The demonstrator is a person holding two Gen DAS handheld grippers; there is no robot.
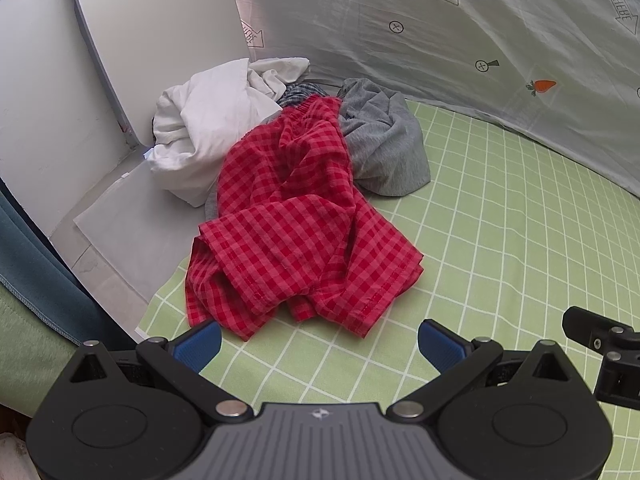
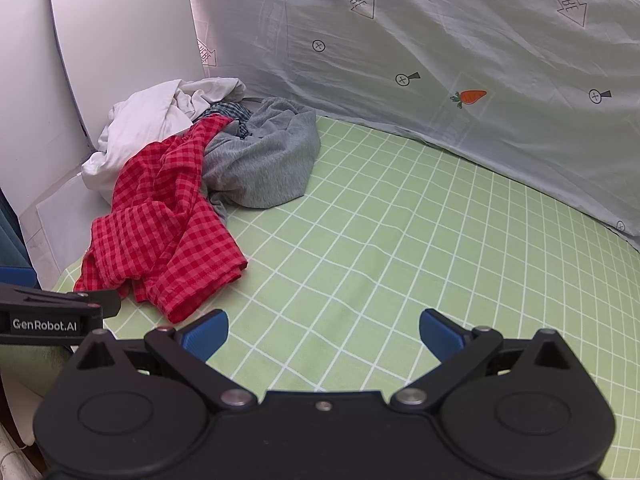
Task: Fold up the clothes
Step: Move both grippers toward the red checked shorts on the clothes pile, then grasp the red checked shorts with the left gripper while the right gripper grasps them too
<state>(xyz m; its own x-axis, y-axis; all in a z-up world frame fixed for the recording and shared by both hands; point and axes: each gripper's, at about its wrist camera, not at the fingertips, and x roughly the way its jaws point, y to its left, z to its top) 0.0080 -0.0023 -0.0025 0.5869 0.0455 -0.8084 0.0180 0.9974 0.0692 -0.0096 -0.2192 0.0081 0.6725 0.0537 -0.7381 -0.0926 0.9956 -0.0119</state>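
Note:
A crumpled red checked garment [image 1: 296, 232] lies on the green grid sheet [image 1: 500, 240], its hem just beyond my left gripper [image 1: 320, 340], which is open and empty. In the right wrist view the red garment [image 2: 160, 224] is at the left, and my right gripper [image 2: 324, 332] is open and empty over bare green sheet [image 2: 380, 240]. Behind the red garment lie a grey garment [image 1: 384, 144], a white garment [image 1: 208, 120] and a bit of blue checked cloth [image 1: 298, 92].
A pale sheet with carrot prints [image 1: 480, 40] hangs along the back. A white wall and board [image 1: 60, 80] stand at the left. Teal cloth [image 1: 36, 248] hangs at the left edge. The right gripper's body [image 1: 608, 356] shows at the right of the left wrist view.

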